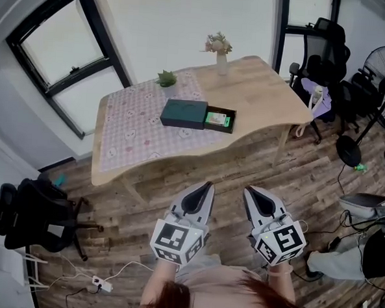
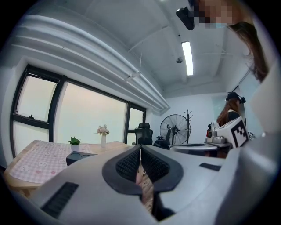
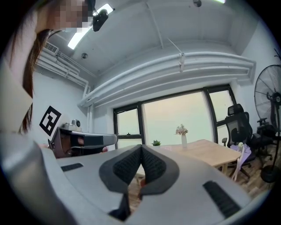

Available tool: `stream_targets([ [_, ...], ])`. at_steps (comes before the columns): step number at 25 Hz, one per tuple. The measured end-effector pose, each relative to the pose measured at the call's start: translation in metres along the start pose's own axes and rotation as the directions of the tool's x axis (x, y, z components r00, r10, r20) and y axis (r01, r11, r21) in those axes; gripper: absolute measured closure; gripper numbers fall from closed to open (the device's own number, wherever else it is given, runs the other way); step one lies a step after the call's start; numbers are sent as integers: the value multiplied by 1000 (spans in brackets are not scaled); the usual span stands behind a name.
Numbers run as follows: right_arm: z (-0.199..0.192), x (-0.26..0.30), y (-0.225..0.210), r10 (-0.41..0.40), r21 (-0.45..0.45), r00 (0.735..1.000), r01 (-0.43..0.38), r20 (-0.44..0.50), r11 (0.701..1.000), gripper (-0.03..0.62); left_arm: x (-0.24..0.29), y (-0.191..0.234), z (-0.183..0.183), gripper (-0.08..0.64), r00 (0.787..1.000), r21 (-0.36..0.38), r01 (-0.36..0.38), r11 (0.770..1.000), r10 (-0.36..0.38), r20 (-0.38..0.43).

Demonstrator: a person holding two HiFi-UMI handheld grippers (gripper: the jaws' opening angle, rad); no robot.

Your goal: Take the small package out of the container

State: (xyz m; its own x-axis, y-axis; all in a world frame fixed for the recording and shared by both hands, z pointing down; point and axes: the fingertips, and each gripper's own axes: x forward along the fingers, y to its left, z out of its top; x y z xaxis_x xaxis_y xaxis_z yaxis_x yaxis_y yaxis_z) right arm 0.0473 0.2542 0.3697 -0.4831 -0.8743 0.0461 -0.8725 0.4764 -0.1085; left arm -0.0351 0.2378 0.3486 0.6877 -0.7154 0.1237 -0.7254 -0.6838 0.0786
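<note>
Right gripper (image 3: 141,148) has its jaws pressed together, nothing between them. Ahead, a wooden table (image 3: 210,154) carries a flower vase (image 3: 181,135) and a small potted plant (image 3: 156,143). The left gripper (image 3: 112,139) sits alongside at the left.

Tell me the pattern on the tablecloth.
Pink-and-white check with small scattered motifs; the tablecloth shows best in the head view.

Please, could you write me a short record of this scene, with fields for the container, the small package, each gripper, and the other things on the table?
container: dark green box on the checked cloth of the wooden table; its drawer is slid out to the right
small package: green, lying in the open drawer
left gripper: jaws together, empty, above the floor, short of the table
right gripper: jaws together, empty, beside the left gripper
other things on table: small plant, vase of flowers
</note>
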Motion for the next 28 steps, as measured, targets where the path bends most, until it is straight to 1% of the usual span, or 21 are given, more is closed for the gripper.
stream_targets([
  [6, 4, 42, -2, -10, -13, 1000, 9, -10, 1000, 592, 20, 31, 5, 548, 999, 7, 39, 999, -39, -6],
  [9, 4, 58, -3, -21, -18, 1000, 20, -16, 1000, 592, 26, 46, 6, 548, 999, -1, 48, 999, -48, -3],
  [15, 3, 86, -10, -28, -30, 999, 28, -25, 999, 592, 38, 74, 3, 548, 999, -26, 50, 998, -50, 3],
  [22, 3, 113, -24, -25, -28, 999, 24, -29, 999, 592, 61, 93, 3, 548, 998, -36, 56, 998, -57, -6],
  [28, 2, 138, -50, -18, -13, 1000, 18, -20, 1000, 592, 91, 109, 2, 548, 999, -36, 45, 998, -46, -16],
])
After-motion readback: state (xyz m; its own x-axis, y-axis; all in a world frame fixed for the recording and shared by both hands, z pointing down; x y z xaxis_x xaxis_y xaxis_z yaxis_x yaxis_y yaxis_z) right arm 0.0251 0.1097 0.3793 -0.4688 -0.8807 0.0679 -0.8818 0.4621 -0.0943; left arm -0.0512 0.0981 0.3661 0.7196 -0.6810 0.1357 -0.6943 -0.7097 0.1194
